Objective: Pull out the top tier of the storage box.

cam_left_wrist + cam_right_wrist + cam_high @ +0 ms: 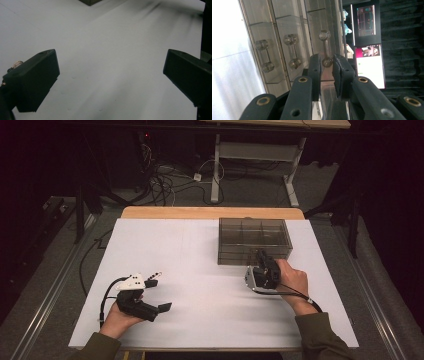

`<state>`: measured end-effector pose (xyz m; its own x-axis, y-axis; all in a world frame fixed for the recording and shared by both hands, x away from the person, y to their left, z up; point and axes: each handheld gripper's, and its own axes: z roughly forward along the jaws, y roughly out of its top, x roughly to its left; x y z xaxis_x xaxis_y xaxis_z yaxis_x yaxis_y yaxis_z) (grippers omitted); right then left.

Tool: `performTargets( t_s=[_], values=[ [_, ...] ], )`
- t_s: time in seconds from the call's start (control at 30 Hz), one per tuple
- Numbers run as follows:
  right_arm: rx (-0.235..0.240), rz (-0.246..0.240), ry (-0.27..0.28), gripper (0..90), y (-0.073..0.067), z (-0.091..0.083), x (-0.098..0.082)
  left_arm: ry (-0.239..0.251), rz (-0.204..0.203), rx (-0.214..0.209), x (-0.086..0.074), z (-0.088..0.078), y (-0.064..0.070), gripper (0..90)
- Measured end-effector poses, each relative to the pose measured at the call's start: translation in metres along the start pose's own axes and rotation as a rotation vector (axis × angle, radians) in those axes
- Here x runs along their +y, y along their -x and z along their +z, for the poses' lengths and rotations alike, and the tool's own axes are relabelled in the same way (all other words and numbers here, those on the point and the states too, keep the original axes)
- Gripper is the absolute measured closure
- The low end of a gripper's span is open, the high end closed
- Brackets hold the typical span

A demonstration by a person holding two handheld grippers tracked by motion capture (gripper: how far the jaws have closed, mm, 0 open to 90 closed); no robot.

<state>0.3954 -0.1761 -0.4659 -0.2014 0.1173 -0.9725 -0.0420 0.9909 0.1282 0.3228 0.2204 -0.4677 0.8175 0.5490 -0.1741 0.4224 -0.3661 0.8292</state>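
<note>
A smoky clear drawer box (255,240) stands on the white table (200,275) at the back right. My right gripper (261,256) is at its front face. In the right gripper view the box front (282,27) carries three clear bar handles; the nearest handle (325,46) has its lower knob between the tips of my right gripper (327,65), with slim gaps at each side, so the jaws stand narrowly open. My left gripper (161,291) rests at the table's front left, wide open with nothing between its jaws (111,72).
Two other handles (265,55) (292,51) sit beside the flanked one. A corner of the box (90,2) shows far off in the left gripper view. Behind the table are floor cables (165,182) and another desk's legs (216,170). A lit screen (369,65) glows beyond the box.
</note>
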Motion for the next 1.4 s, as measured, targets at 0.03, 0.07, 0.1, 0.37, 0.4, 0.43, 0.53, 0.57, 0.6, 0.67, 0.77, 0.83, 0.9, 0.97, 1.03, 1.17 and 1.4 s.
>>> performTargets(
  t_s=[0.03, 0.07, 0.1, 0.37, 0.4, 0.43, 0.53, 0.57, 0.6, 0.67, 0.77, 0.83, 0.9, 0.97, 1.03, 1.17, 1.4],
  values=[
    [-0.003, -0.001, -0.001, 78.6, -0.0001, 0.0, 0.0, 0.0, 0.001, 0.0, 0.0, 0.0, 0.0001, 0.0],
    [-0.004, -0.002, 0.0, 78.6, -0.0002, 0.0002, 0.0, -0.001, 0.001, 0.0, 0.0, 0.0001, 0.0001, 0.0],
    [-0.01, -0.004, -0.002, 78.6, -0.0007, 0.0002, 0.0001, -0.001, 0.001, 0.0, 0.0, 0.0001, 0.0001, 0.0],
    [-0.02, -0.019, -0.003, 80.2, -0.0013, 0.0011, 0.0012, -0.003, 0.002, 0.001, -0.0001, 0.0002, -0.0001, 0.0],
    [-0.019, -0.019, -0.001, 80.2, -0.0013, 0.0013, 0.0012, -0.003, 0.001, 0.001, -0.0001, 0.0002, 0.0, 0.0],
    [-0.019, -0.02, -0.002, 80.3, -0.0013, 0.0013, 0.0013, -0.002, 0.001, 0.001, 0.0, 0.0001, 0.0, 0.0],
    [-0.019, -0.019, -0.006, 80.6, -0.0011, 0.0011, 0.0017, -0.002, 0.001, 0.002, -0.0001, 0.0, 0.0, 0.0],
    [-0.019, -0.02, -0.007, 80.8, -0.0012, 0.0011, 0.0018, -0.002, 0.001, 0.001, -0.0001, 0.0, 0.0, 0.0],
    [-0.018, -0.02, -0.006, 81.0, -0.0013, 0.0012, 0.0019, -0.001, 0.001, 0.001, -0.0001, 0.0, 0.0, 0.0],
    [-0.017, -0.017, -0.011, 81.2, -0.0015, 0.0009, 0.0022, -0.002, 0.001, 0.001, -0.0001, 0.0, 0.0, 0.0],
    [-0.02, -0.018, -0.016, 81.4, -0.0019, 0.0004, 0.0024, -0.002, 0.001, 0.001, -0.0001, 0.0, 0.0, 0.0],
    [-0.024, -0.022, -0.006, 81.4, -0.0016, 0.001, 0.0024, -0.002, 0.001, 0.002, -0.0001, 0.0, 0.0, 0.0],
    [-0.024, -0.017, -0.01, 81.5, -0.0024, 0.0006, 0.0024, -0.002, 0.001, 0.001, -0.0001, 0.0, 0.0, 0.0],
    [-0.026, -0.026, -0.005, 81.5, -0.0018, 0.0008, 0.0025, -0.003, 0.002, 0.002, -0.0001, 0.0, 0.0, 0.0],
    [-0.025, -0.027, -0.01, 81.5, -0.0018, 0.0003, 0.0028, -0.003, 0.001, 0.002, -0.0001, 0.0, 0.0, 0.0],
    [-0.024, -0.026, -0.011, 81.5, -0.002, -0.0005, 0.0032, -0.004, 0.002, 0.002, -0.0002, 0.0001, 0.0001, 0.0],
    [-0.027, -0.035, -0.02, 81.5, -0.0025, -0.0023, 0.004, -0.003, 0.002, 0.001, -0.0001, -0.0001, 0.0003, 0.0]
  ],
)
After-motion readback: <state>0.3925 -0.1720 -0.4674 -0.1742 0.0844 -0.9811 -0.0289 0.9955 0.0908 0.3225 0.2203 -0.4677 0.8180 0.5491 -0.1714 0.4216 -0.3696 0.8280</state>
